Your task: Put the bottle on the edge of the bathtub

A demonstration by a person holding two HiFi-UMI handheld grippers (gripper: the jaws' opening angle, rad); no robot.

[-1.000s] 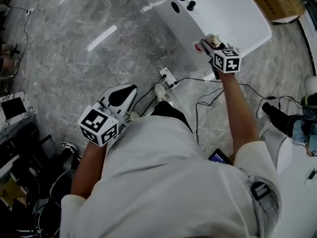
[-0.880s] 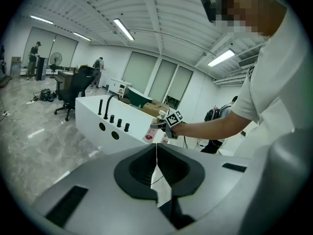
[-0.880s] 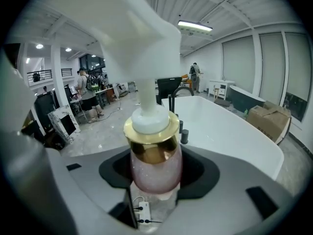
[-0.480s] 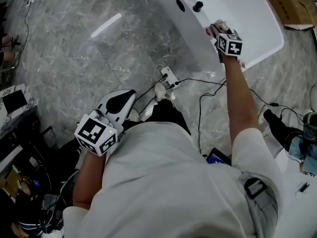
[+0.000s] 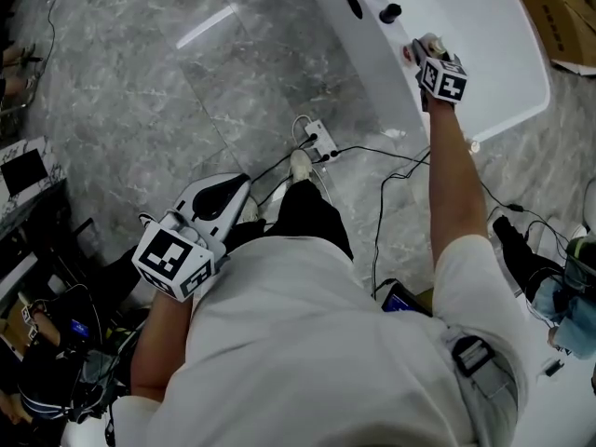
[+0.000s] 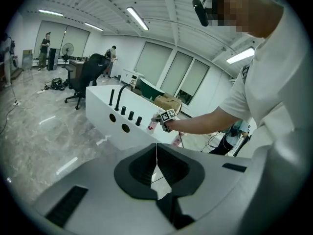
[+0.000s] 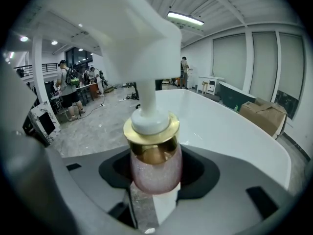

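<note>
Starting nearest, down by the person's left hip: left gripper (image 5: 221, 192) hanging over the grey marble floor (image 5: 130, 91), fingers (image 6: 139, 165) pressed flat together along one thin seam, nothing between them. Just beyond the feet, a white power strip (image 5: 318, 142) lying on the floor. Further out on the right, arm stretched full length, right gripper (image 5: 426, 49) reaching up to the white bathtub (image 5: 372, 73). Clamped there on the bottle (image 7: 155, 168), with this gripper's fingers (image 7: 198, 173) parted only as wide as its pink glittery body, gold collar and white pump head (image 7: 142, 43) standing upright above the grip. Poised over the tub's broad near edge, just right of the row of black knobs (image 5: 383, 0), with a curved black faucet (image 6: 119, 93) past them to the left. Impossible to tell whether the base touches the rim. Beyond that, the smooth white basin opening away, and at the far right a cardboard box (image 5: 570, 17) on the floor beside the tub.
</note>
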